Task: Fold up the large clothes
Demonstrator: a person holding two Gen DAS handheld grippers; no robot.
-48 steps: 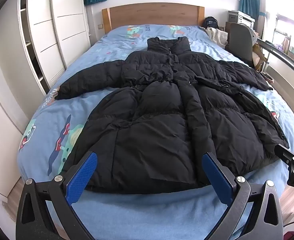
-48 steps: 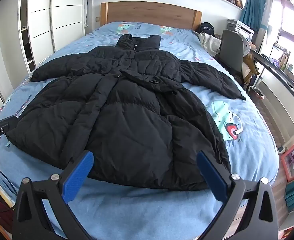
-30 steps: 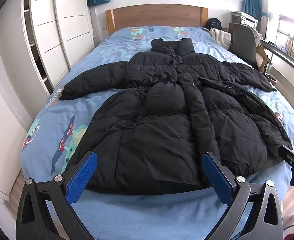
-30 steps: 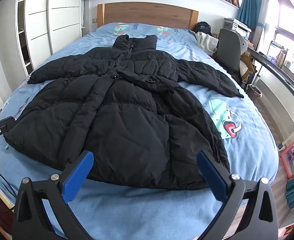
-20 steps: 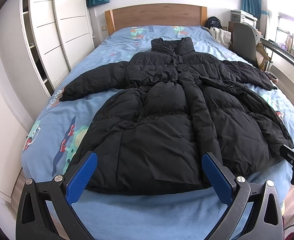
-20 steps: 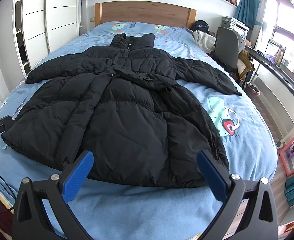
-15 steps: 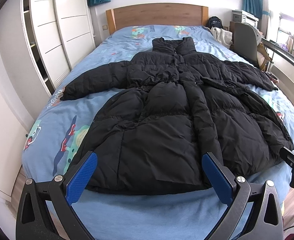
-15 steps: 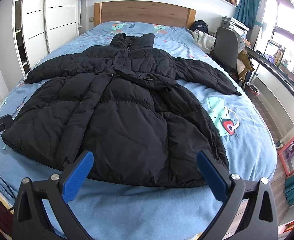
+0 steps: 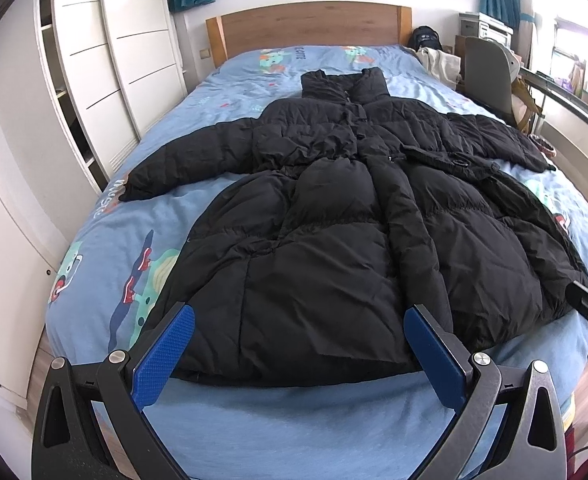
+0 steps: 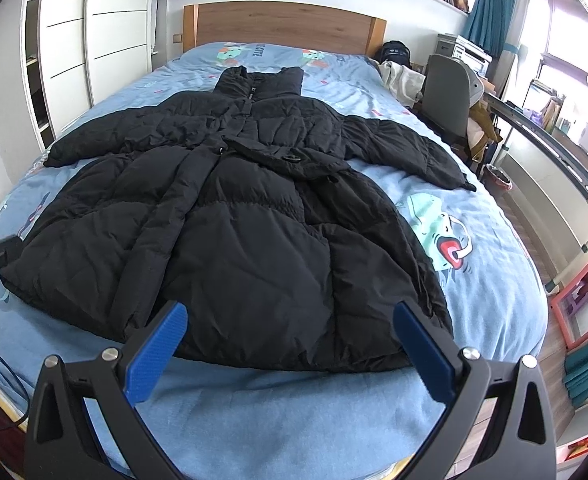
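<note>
A long black puffer coat lies spread flat, front up, on the blue bed, collar toward the headboard and sleeves out to both sides; it also shows in the right wrist view. My left gripper is open and empty, held above the bed's foot just short of the coat's hem. My right gripper is open and empty, also just short of the hem. Each gripper shows at the edge of the other's view.
White wardrobes line the left side of the bed. A wooden headboard is at the far end. A grey chair with clothes and a desk rail stand along the right.
Both views have drawn back and risen slightly, so the coat looks a little farther away. The coat has not moved and both grippers stay open.
</note>
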